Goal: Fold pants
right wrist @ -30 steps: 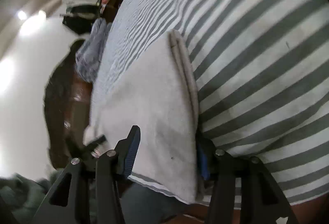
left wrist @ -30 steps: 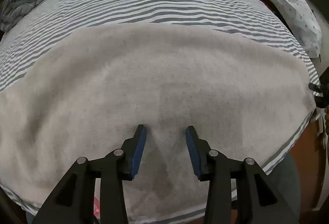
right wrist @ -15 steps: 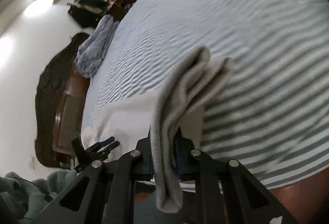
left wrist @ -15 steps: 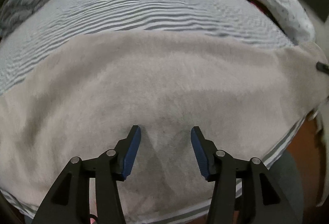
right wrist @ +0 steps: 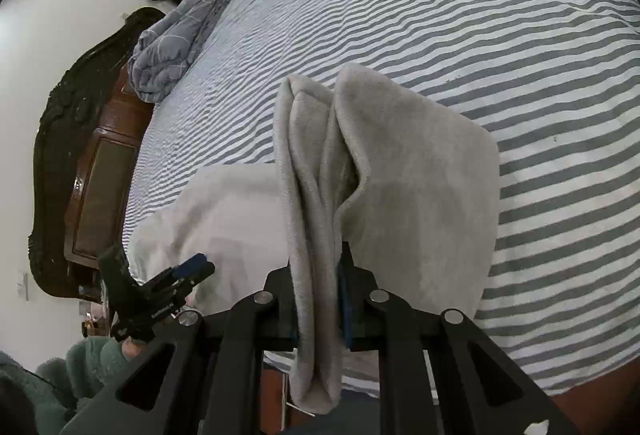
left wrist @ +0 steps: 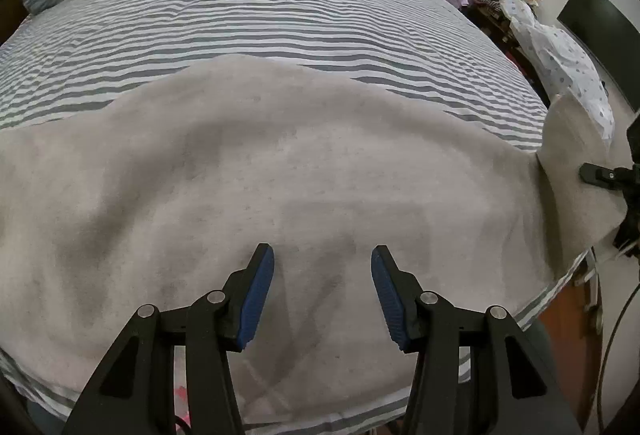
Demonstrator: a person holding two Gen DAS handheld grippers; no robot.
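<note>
Your right gripper (right wrist: 318,299) is clamped on a bunched end of the pale grey pants (left wrist: 280,171), lifting it off the striped bedsheet (left wrist: 280,15). Your left gripper (left wrist: 322,295) has just been opening; its jaws stand apart above the flat pants, gripping nothing.

The black plastic left gripper (left wrist: 322,295) has two angular arms, each built of triangular open-frame links joined by round silver screws, and its jaws carry ribbed blue rubber pads (left wrist: 256,301). The black right gripper (right wrist: 320,299) has the same frame, silver screw heads and blue lining. Seen from the right wrist, the left gripper bears small white lettering, too small to read. A fuzzy teal-green sleeve (right wrist: 86,359) covers the arm beneath it.
</note>
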